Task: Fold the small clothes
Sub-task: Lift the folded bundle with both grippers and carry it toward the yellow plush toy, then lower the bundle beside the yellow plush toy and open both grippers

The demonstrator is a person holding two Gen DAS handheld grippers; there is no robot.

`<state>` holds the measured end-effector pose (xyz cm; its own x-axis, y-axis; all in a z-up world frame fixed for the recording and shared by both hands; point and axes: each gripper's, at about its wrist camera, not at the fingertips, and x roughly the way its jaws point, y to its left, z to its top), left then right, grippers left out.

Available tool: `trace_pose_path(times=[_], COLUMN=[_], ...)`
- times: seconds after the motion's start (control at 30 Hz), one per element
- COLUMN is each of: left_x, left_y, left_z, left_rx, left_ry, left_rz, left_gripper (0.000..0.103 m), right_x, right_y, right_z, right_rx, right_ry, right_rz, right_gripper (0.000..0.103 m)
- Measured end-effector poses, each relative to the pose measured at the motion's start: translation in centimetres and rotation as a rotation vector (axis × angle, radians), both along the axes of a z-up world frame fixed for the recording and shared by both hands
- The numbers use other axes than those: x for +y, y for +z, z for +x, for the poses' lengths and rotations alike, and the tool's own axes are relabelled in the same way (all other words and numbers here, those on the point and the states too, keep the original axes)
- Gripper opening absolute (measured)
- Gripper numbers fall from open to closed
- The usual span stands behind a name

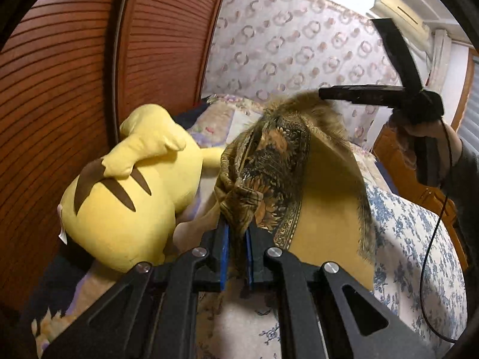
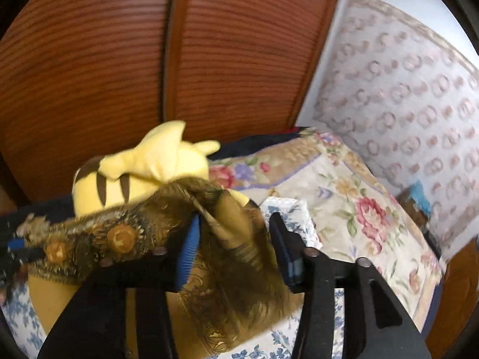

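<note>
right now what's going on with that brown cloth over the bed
A person is folding a brown patterned scarf over a bed, with a two-finger gripper in each hand. The left gripper is shut on a bunched corner of the scarf, so the cloth hangs lifted above the floral bedspread. The right gripper has its jaws apart with the fringed edge lying loose between them, not pinched. A yellow plush toy lies beside the cloth, near the wooden slatted doors.
</note>
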<state>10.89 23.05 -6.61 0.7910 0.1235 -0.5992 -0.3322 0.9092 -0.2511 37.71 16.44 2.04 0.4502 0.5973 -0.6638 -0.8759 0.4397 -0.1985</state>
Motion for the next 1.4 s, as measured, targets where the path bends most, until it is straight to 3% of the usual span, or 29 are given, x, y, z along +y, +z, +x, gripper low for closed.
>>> trace_pose_path(times=[0.17,0.33,0.53,0.67,0.8,1.03,1.3,1.4], left_x=[0.0,-0.2,-0.7,-1.5,-2.9,-6.3,-11.7,-14.0], left_y=[0.0,0.3,1.6,3.1,4.4,6.4,7.3,7.6], left_z=[0.0,0.1,-0.5,-1.3,-2.0,-3.2,-3.7,-3.9], left_rx=[0.018,0.027,0.015,0.000,-0.016,-0.036,-0.050,-0.057], left_ry=[0.006,-0.003,-0.028,-0.024,-0.046,-0.075,-0.138,-0.164], left_rz=[-0.018,-0.007,0.020,0.070,0.117,0.178,0.213,0.223], left_gripper=[0.006,0.007,0.014,0.028,0.034,0.037,0.038,0.038], right_x=[-1.5,-1.2,-1.3,-1.7,-3.8,-9.6,-18.0,-21.7], right_y=[-0.4,-5.1,-8.5,-7.9,-6.4,-2.9,-0.7,-0.4], right_z=[0.3,0.2,0.3,-0.6,-2.2,-6.7,-12.8,-15.3], right_rx=[0.070,0.201,0.222,0.178,0.172,0.137,0.115,0.089], right_ry=[-0.024,-0.001,-0.027,-0.053,-0.108,-0.149,-0.255,-0.329], right_rz=[0.053,0.001,0.034,0.028,0.066,0.143,0.212,0.244], right_gripper=[0.051,0.051,0.052,0.051,0.051,0.052,0.070,0.070])
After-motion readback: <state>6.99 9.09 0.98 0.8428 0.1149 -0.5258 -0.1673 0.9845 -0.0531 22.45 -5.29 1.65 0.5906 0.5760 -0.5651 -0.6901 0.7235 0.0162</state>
